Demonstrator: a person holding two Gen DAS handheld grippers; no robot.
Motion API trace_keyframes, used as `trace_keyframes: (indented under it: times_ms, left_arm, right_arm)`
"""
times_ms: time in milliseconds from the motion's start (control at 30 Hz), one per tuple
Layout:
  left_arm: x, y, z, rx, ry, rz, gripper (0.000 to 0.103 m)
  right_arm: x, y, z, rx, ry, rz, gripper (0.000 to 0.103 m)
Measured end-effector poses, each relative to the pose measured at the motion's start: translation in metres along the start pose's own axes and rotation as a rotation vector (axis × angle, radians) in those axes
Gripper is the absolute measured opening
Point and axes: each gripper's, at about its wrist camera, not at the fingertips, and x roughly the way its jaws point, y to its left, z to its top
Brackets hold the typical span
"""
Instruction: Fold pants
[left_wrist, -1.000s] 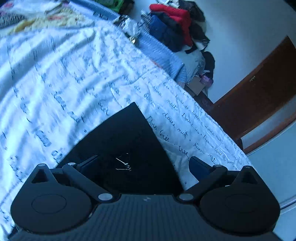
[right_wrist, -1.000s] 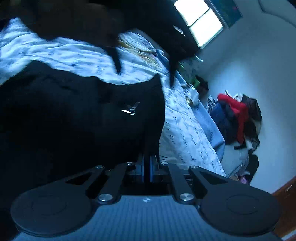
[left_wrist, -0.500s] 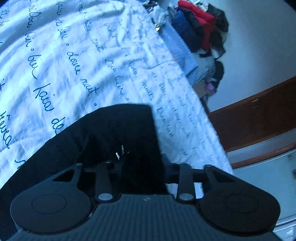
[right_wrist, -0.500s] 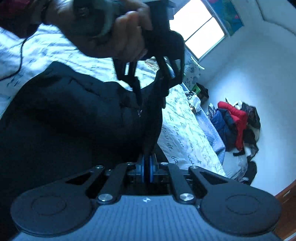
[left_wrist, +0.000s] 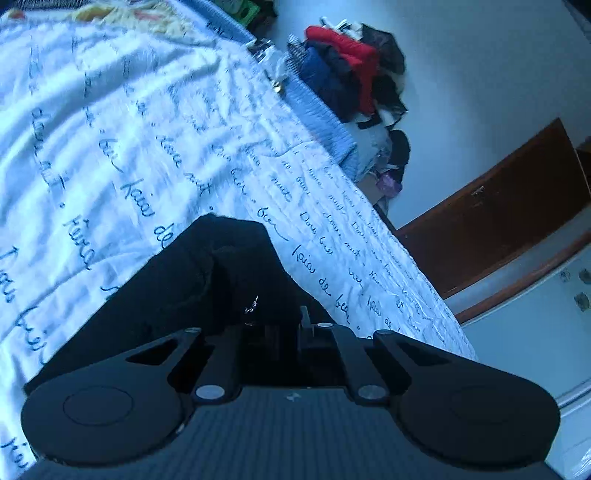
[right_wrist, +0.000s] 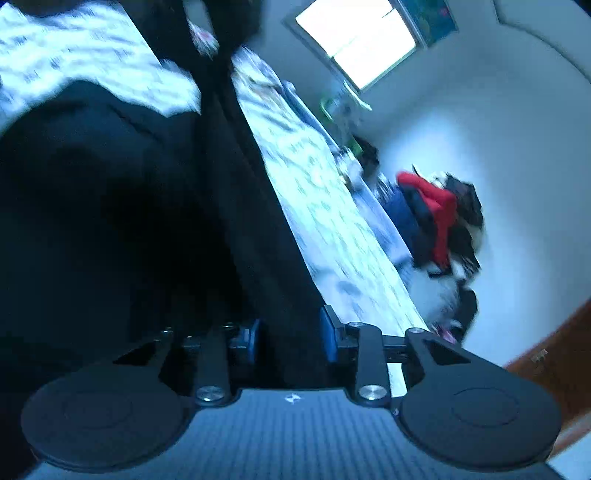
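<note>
The black pants (left_wrist: 207, 280) lie on a white bedspread with blue handwriting (left_wrist: 110, 140). My left gripper (left_wrist: 284, 325) is shut on the pants' near edge, and the cloth bunches just ahead of it. In the right wrist view the pants (right_wrist: 110, 221) fill the left half, dark and blurred. My right gripper (right_wrist: 291, 332) has its jaws partly apart, with a strip of black cloth running between the blue pads (right_wrist: 327, 332).
A heap of red, navy and black clothes (left_wrist: 354, 81) sits past the bed's far edge by the white wall. A brown wooden door (left_wrist: 498, 229) stands at the right. A bright window (right_wrist: 362, 40) is at the far end.
My left gripper has closed on the pants' edge and the cloth has lifted. My right gripper, shut before, has opened partway on the cloth.
</note>
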Motion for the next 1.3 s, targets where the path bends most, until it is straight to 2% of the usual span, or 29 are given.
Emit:
trace_keyframes:
  times_ms: [100,133,167,200,367,500,633,733,933,1000,1300]
  left_arm:
    - [-0.006,-0.001,-0.005,0.035,-0.006,0.005,0.011]
    - [-0.004,-0.001,-0.006,0.04,-0.001,0.01,0.011]
    - [-0.004,0.001,-0.008,0.037,0.006,0.015,0.011]
    - [-0.003,0.004,-0.009,0.032,0.015,0.021,0.011]
    - [-0.019,0.017,-0.016,0.086,0.033,0.054,0.011]
    - [-0.033,0.033,-0.025,0.143,0.071,0.084,0.012]
    - [-0.042,0.049,-0.039,0.185,0.096,0.126,0.012]
    - [-0.042,0.052,-0.048,0.233,0.094,0.145,0.013]
    - [-0.045,0.038,-0.061,0.355,0.025,0.218,0.015]
    - [-0.04,0.036,-0.065,0.391,0.03,0.243,0.021]
    - [-0.046,0.029,-0.076,0.43,-0.02,0.304,0.025]
  right_arm:
    - [0.001,-0.021,-0.016,0.065,0.056,0.019,0.029]
    - [0.0,-0.028,-0.02,0.089,0.072,0.026,0.015]
    - [-0.001,-0.032,-0.023,0.101,0.094,0.03,0.007]
    - [-0.005,-0.033,-0.025,0.095,0.107,0.022,0.006]
    - [-0.047,-0.008,-0.016,0.017,0.106,0.034,0.006]
    - [-0.083,0.023,-0.004,-0.034,0.094,0.09,0.006]
    - [-0.1,0.052,-0.001,-0.086,0.098,0.147,0.006]
    - [-0.102,0.066,-0.003,-0.097,0.118,0.149,0.006]
    - [-0.116,0.077,-0.004,-0.035,0.134,0.13,0.006]
    - [-0.123,0.083,-0.006,-0.007,0.14,0.136,0.006]
    - [-0.133,0.086,-0.007,0.143,0.196,0.143,0.007]
